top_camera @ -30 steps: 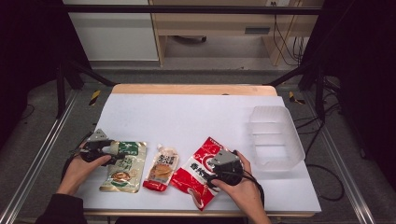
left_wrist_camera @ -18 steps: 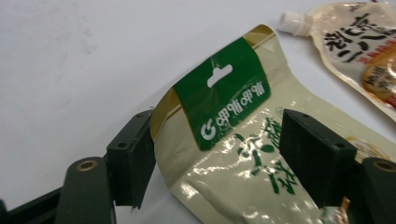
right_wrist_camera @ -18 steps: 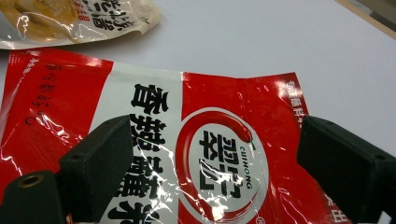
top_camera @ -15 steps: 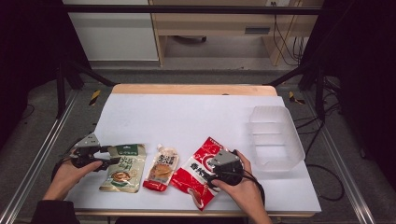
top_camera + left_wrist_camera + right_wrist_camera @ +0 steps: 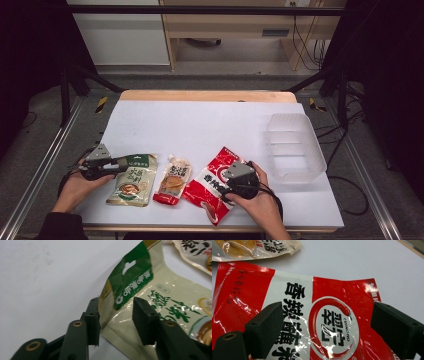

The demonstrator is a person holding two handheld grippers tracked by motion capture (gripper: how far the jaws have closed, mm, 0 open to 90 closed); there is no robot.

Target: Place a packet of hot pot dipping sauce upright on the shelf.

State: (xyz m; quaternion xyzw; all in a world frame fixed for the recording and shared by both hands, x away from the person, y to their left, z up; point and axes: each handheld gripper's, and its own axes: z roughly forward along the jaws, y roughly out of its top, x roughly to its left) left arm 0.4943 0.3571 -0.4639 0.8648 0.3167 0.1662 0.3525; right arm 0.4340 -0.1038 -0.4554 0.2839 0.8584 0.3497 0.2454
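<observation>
Red pouch point(image 5: 317, 322) reads "CUINONG", right gripper point(image 5: 327, 322) agape above; left gripper point(image 5: 116, 320) closing round green pouch point(image 5: 140, 302) corner.

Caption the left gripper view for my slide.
Left tongs closing around the green-topped pouch's corner on the white table.

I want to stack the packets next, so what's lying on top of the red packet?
The right tongs hover over the red packet, jaws wide, pads not pressing. The hand covers its lower right part.
</observation>
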